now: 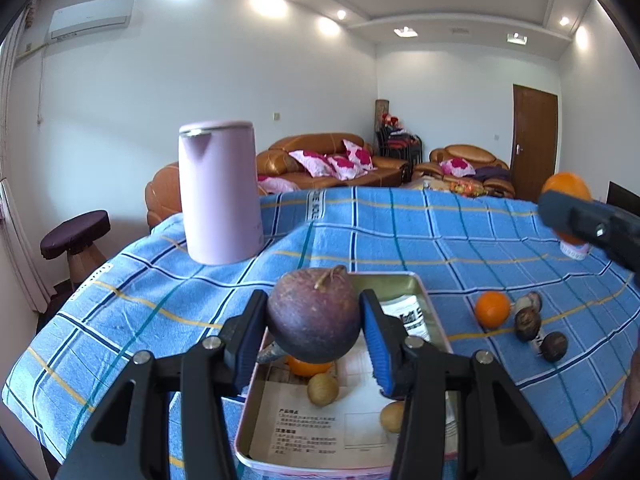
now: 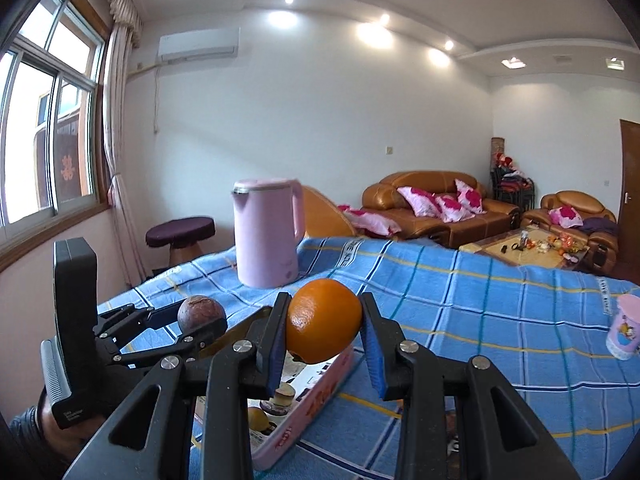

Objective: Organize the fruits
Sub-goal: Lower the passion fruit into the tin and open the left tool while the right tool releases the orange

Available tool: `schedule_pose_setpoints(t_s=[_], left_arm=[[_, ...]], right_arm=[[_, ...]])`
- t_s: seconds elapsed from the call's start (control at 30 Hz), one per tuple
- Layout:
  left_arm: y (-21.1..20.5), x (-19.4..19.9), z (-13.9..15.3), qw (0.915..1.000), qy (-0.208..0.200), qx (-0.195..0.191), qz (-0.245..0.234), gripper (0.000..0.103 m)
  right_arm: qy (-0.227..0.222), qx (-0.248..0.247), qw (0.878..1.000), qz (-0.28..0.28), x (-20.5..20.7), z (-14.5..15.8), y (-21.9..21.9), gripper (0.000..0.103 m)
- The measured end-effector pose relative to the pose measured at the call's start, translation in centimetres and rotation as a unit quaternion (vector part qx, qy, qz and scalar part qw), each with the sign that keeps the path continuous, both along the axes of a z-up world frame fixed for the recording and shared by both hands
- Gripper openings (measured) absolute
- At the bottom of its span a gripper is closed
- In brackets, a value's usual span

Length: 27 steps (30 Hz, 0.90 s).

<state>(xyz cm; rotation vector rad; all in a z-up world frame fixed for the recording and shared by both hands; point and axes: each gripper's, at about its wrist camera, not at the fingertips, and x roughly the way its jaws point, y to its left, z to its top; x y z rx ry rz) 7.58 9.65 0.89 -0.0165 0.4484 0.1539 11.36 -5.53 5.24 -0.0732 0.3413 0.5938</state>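
My left gripper (image 1: 314,320) is shut on a dark purple passion fruit (image 1: 314,316) and holds it above a shallow metal tray (image 1: 404,282). The tray holds an orange (image 1: 308,367) and two small yellowish fruits (image 1: 322,389). My right gripper (image 2: 324,326) is shut on an orange (image 2: 323,320), above the tray's pink outer edge (image 2: 316,400). In the left wrist view that gripper and its orange (image 1: 566,186) show at the far right. Another orange (image 1: 493,309) and several dark passion fruits (image 1: 527,323) lie on the blue checked cloth right of the tray.
A tall pink kettle (image 1: 220,192) stands on the cloth at the back left. A pink cup (image 2: 626,332) stands at the table's right side. A dark stool (image 2: 180,232) and brown sofas (image 2: 432,204) are beyond the table.
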Motion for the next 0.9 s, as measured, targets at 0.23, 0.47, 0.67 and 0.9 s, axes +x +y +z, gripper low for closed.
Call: schedule_pose_setpoints(t_s=[0.23, 0.47, 0.67, 0.9], left_arm=[[0.2, 0.8, -1.3, 0.9997, 0.023, 0.003, -0.006, 0.049], [0.2, 1.5, -2.2, 0.9991, 0.042, 0.005, -0.011, 0.049], [0.5, 1.8, -2.7, 0.9986, 0.052, 0.001, -0.010, 0.049], [0.3, 2.2, -3.1, 0.9981, 0.061, 0.003, -0.015, 0.049]], right_arm=[[0.038, -0.027, 0.999, 0.012, 2.3, -3.1, 3.2, 0.036], [0.069, -0.045, 0.997, 0.014, 3.9, -5.6, 4.7, 0.036], [0.076, -0.059, 0.995, 0.016, 4.5, -6.5, 5.6, 0.036], [0.085, -0.066, 0.994, 0.019, 5.0, -7.0, 6.2, 0.036]])
